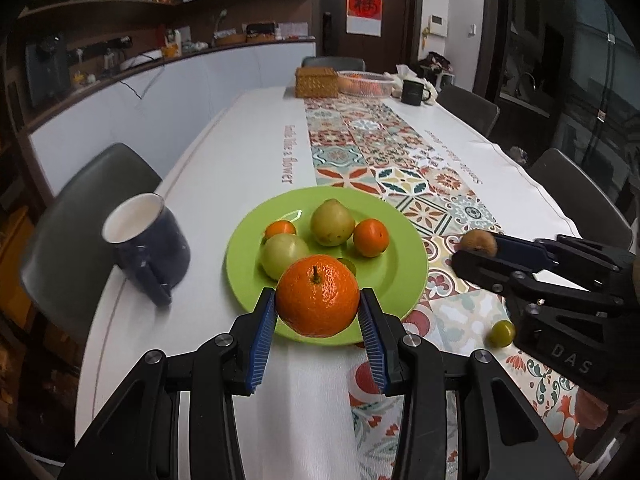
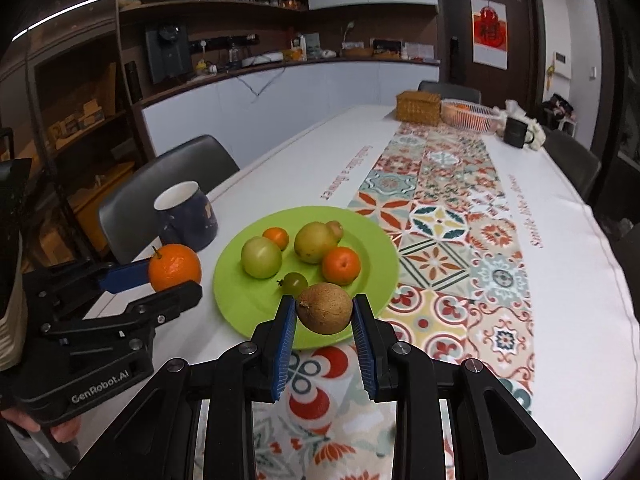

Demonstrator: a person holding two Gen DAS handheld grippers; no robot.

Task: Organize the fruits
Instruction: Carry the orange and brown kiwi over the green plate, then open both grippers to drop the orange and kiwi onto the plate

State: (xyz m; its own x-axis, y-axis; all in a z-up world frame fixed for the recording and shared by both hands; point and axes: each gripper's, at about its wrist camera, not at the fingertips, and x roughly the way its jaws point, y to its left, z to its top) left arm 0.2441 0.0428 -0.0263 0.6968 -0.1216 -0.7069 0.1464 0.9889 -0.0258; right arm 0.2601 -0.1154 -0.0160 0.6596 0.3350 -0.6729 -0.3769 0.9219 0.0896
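Note:
A green plate (image 1: 400, 268) (image 2: 228, 292) holds a pear (image 1: 332, 222) (image 2: 314, 242), a green apple (image 1: 282, 254) (image 2: 261, 258), two small oranges (image 1: 371, 237) (image 2: 341, 265) and a small green fruit (image 2: 295, 282). My left gripper (image 1: 319, 306) (image 2: 168, 278) is shut on a large orange (image 1: 318, 296) (image 2: 175, 267) above the plate's near edge. My right gripper (image 2: 324, 312) (image 1: 476, 250) is shut on a brown kiwi (image 2: 325, 309) (image 1: 478, 241) over the plate's near rim. A small green fruit (image 1: 503, 333) lies on the runner, right of the plate.
A dark blue mug (image 1: 146, 244) (image 2: 186, 216) stands left of the plate near the table edge. A wicker box (image 1: 316, 82), a clear bowl of fruit (image 1: 364, 82) and a black mug (image 1: 414, 92) stand at the far end. Chairs (image 1: 80, 216) surround the table.

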